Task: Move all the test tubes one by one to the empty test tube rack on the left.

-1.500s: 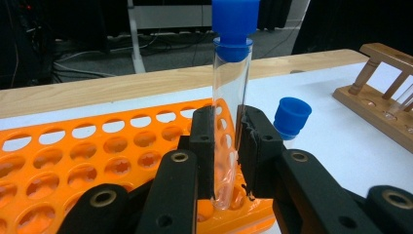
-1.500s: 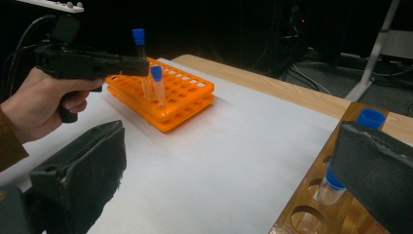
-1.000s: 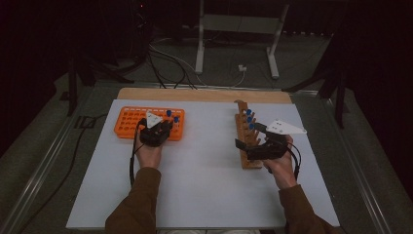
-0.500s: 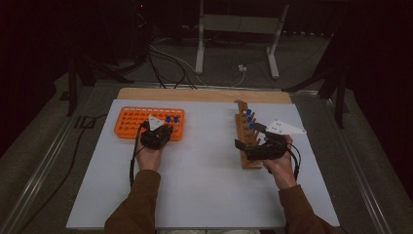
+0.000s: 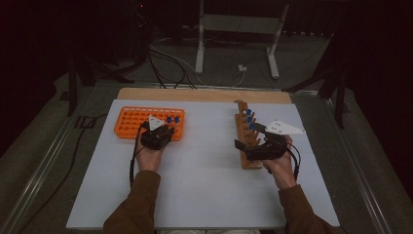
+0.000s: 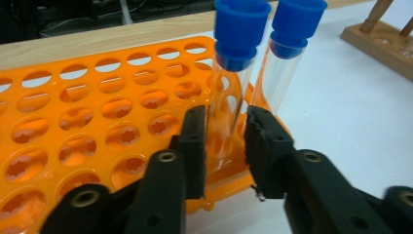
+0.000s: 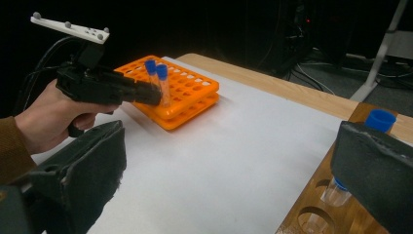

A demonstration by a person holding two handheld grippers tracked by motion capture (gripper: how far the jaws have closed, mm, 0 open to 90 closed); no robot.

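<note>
- My left hand-held gripper [image 6: 223, 146] has just been opening; its jaws now stand slightly off the clear blue-capped test tube [image 6: 233, 83] between them.
- The tube looks seated in the orange plastic rack [image 6: 97, 126]; I can back away.
- My right hand-held gripper [image 7: 229, 180] gapes wide, empty.

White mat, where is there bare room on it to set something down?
The white mat is bare across its middle, between the orange rack and the wooden rack, and along the near edge between the two forearms. It is crowded at the orange rack's right end, where the left gripper straddles a blue-capped tube.
</note>
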